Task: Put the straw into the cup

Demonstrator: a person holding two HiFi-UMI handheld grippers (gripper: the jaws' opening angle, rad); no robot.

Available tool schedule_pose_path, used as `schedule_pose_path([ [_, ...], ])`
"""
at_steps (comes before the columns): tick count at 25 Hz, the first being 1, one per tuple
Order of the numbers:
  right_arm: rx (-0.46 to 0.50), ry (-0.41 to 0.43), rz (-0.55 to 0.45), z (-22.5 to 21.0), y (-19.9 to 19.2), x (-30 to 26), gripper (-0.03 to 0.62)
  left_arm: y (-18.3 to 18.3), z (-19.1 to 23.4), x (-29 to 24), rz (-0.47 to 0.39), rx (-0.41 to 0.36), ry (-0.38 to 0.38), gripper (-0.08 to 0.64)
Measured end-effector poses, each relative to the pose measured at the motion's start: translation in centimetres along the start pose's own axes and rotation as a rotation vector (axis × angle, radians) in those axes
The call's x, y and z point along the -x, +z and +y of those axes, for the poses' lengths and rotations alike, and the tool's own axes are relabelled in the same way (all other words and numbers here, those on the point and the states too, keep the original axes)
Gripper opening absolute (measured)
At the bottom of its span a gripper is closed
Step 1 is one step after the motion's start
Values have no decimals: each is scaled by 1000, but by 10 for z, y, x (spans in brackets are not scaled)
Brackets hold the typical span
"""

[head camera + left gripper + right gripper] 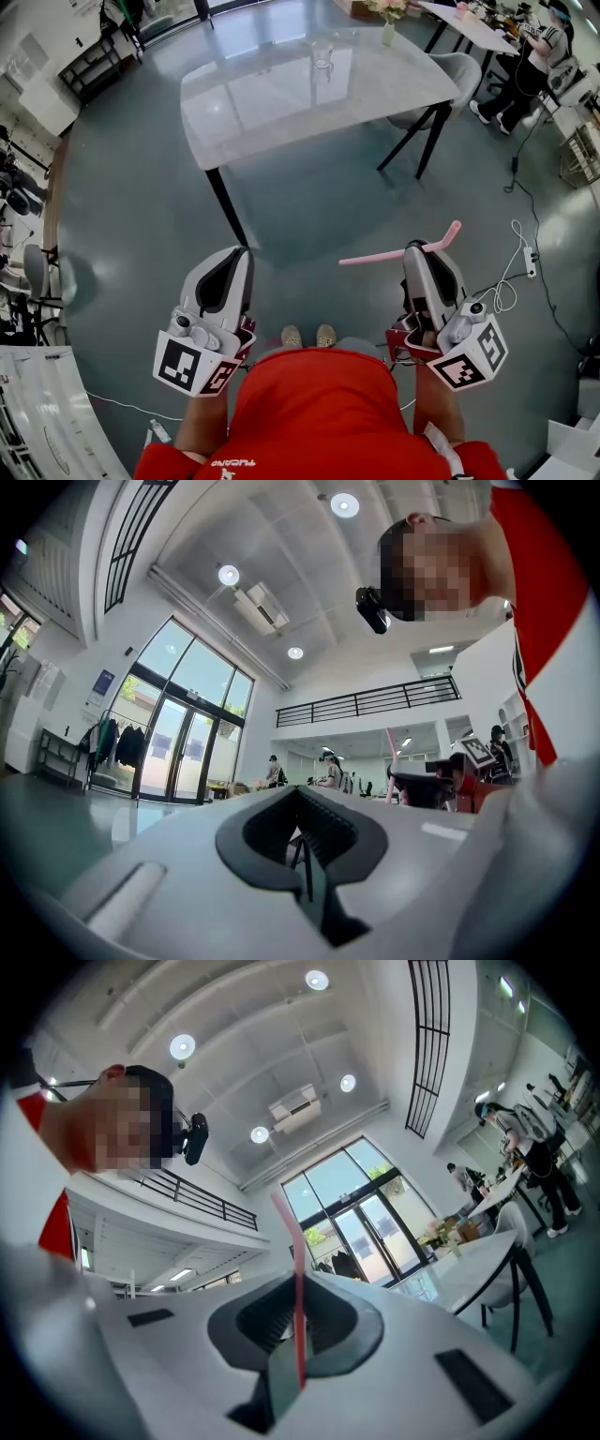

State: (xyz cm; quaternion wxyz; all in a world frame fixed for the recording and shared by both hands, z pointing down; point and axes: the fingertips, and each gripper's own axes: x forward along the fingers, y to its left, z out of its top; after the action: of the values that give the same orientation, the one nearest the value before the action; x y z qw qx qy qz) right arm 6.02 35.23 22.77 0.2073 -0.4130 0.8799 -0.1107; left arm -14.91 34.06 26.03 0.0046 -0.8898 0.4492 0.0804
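Observation:
A clear glass cup (322, 54) stands on the far side of a white table (272, 112), well ahead of both grippers. My right gripper (418, 247) is shut on a pink bendy straw (375, 257), which lies crosswise with its bent end up to the right. In the right gripper view the straw (296, 1279) rises between the closed jaws of that gripper (298, 1340). My left gripper (238, 253) is held low at the left, jaws together with nothing in them (306, 855). From its camera the straw (389, 750) shows far right. Both grippers hang above the floor, short of the table.
A grey chair (452, 77) stands at the table's right end, and a vase of flowers (388, 28) sits at its far edge. A power strip with white cable (529, 259) lies on the floor at right. A seated person (532, 58) is at the back right.

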Motion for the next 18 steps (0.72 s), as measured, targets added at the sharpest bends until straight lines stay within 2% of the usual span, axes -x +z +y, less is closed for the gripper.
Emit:
schedule_pose_path([
  [10, 0, 41, -14, -33, 14, 4, 18, -2, -21, -31, 1, -44, 21, 6],
  [18, -8, 47, 0, -55, 20, 9, 18, -7, -32, -48, 12, -48, 39, 6],
])
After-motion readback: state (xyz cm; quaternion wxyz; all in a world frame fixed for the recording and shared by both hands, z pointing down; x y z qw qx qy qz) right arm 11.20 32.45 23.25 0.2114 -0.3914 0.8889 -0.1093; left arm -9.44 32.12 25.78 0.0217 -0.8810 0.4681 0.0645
